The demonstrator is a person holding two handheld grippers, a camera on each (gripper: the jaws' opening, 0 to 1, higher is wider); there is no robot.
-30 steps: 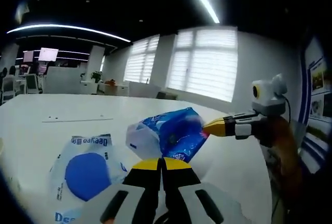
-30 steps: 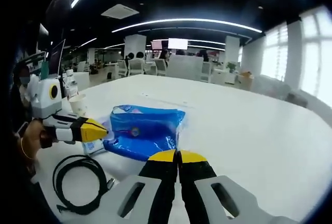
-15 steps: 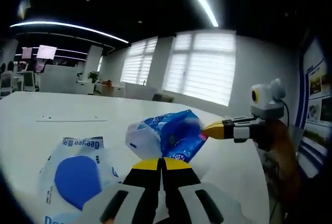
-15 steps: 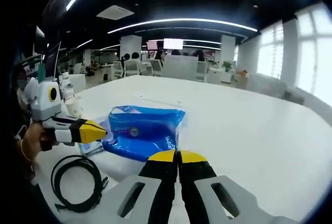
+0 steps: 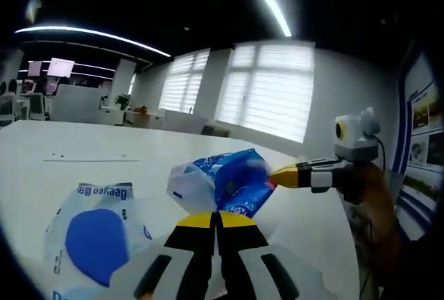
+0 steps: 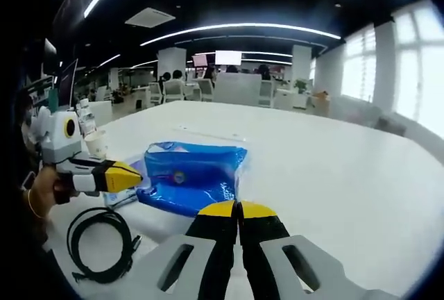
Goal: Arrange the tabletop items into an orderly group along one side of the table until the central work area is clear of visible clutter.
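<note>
Now both claws meet at the blue packet.
Left claw (image 5: 216,218) and right claw (image 6: 238,208), jaws together, each touch opposite ends of the blue packet (image 6: 187,182) on the white counter (image 6: 333,168).

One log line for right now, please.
left gripper: shut on blue packet | right gripper: shut on its other end | black cable, white packet: on table

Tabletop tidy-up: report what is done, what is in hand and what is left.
Done: nothing looks grouped at a table edge yet. In hand: both grippers, the left gripper and right gripper, are shut on opposite edges of the blue tissue pack, carrying it between them. Left: the white pack with a blue oval, the coiled black cable and the paper cup lie spread apart.
</note>
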